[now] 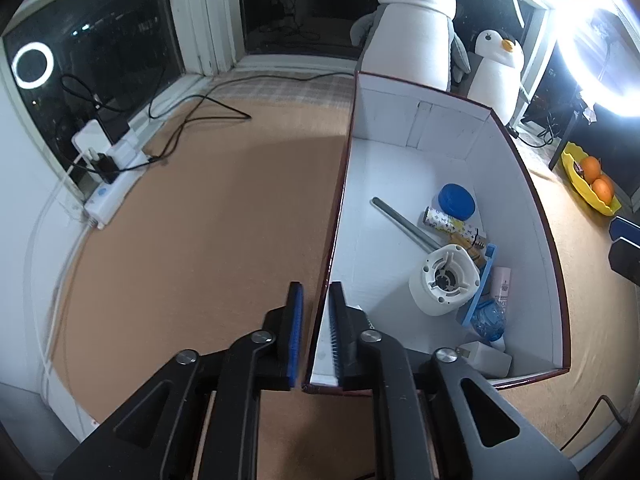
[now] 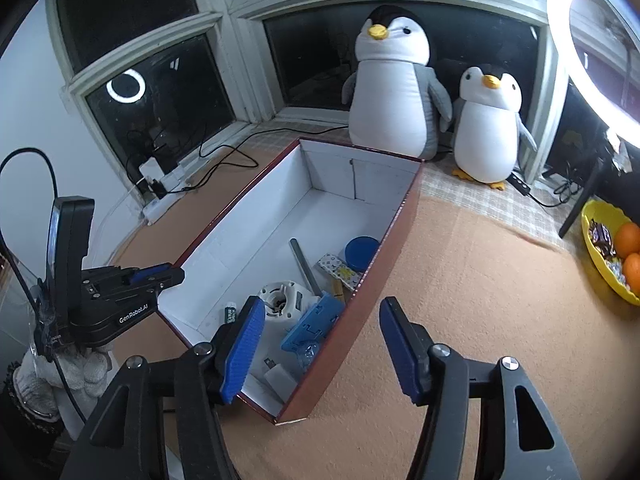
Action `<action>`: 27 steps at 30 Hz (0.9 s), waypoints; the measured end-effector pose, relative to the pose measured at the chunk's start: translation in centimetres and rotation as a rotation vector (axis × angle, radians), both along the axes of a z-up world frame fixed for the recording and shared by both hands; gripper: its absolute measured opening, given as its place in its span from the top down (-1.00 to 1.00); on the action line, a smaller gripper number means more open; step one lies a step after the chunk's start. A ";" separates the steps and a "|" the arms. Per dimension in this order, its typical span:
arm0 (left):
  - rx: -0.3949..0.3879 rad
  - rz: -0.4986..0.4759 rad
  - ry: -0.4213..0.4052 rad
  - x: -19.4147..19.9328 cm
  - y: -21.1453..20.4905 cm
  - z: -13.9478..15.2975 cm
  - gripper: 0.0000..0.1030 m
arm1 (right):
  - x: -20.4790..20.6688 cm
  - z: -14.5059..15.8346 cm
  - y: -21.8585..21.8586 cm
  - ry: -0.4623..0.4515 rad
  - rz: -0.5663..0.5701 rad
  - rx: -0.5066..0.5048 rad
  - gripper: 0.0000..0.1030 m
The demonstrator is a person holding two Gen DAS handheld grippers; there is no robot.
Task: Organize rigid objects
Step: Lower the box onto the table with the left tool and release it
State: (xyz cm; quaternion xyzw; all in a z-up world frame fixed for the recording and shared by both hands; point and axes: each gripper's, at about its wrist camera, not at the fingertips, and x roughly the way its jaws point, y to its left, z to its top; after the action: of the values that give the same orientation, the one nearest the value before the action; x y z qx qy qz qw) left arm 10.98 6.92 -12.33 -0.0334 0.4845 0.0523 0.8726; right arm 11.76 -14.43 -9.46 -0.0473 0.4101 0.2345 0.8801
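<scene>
Here the left tool pinches the long box's wall, lengthwise toward the window; right tool half-open.

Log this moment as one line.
left hand-held gripper: shut on box wall | right hand-held gripper: open, empty, straddling wall | items in box

- Open box, white inside and dark red outside, sits on the tan mat.
- Blue lid, metal bar and white round part lie inside.

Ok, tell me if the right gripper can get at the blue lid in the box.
Probably yes: the right gripper is open, the box is uncovered, and nothing lies over the blue lid.
</scene>
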 end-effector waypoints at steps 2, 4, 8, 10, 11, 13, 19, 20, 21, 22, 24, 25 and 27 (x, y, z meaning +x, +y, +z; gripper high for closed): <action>0.009 0.002 -0.011 -0.2 0.0 0.4 0.68 | -0.3 0.3 -0.6 -0.005 -0.018 0.010 -0.08; 0.013 0.008 -0.024 -0.5 0.1 0.8 0.66 | -0.5 0.6 -1.1 -0.012 -0.034 0.015 -0.09; 0.045 0.020 -0.063 -1.2 -0.2 2.3 0.65 | -1.1 1.5 -2.5 -0.027 -0.076 0.038 -0.14; 0.044 0.016 -0.083 -1.5 -0.4 3.2 0.49 | -1.4 1.9 -3.0 -0.036 -0.091 0.045 -0.28; 0.038 0.013 -0.096 -1.7 -0.6 3.7 0.30 | -1.6 2.2 -3.2 -0.046 -0.102 0.046 -0.31; 0.031 -0.001 -0.128 -2.1 -1.2 4.9 0.12 | -2.0 2.5 -3.4 -0.059 -0.114 0.039 -0.31; 0.016 -0.062 -0.204 -2.9 -3.2 8.0 -0.20 | -3.4 3.4 -4.2 -0.088 -0.148 0.036 -0.50; 0.017 -0.069 -0.213 -3.1 -3.5 8.3 -0.25 | -3.7 3.6 -4.4 -0.092 -0.157 0.041 -0.53; 0.021 -0.078 -0.221 -3.2 -3.8 8.6 -0.26 | -3.8 3.7 -4.6 -0.093 -0.163 0.044 -0.54; 0.022 -0.086 -0.225 -3.3 -4.1 8.8 -0.27 | -4.0 3.8 -4.9 -0.095 -0.175 0.046 -0.55; 0.018 -0.102 -0.226 -3.4 -4.6 9.0 -0.30 | -4.2 3.9 -5.4 -0.097 -0.194 0.051 -0.55; 0.016 -0.107 -0.226 -3.5 -4.8 9.0 -0.34 | -4.3 3.9 -5.7 -0.098 -0.206 0.053 -0.56; 0.012 -0.118 -0.219 -3.5 -5.1 9.0 -0.37 | -4.4 3.9 -6.0 -0.097 -0.224 0.056 -0.56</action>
State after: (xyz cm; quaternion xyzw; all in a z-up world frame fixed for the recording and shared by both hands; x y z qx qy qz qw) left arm 7.45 1.78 -3.33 -0.0049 0.3872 -0.0002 0.9220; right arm 7.35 -20.46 -5.58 0.0121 0.3629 0.1436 0.9206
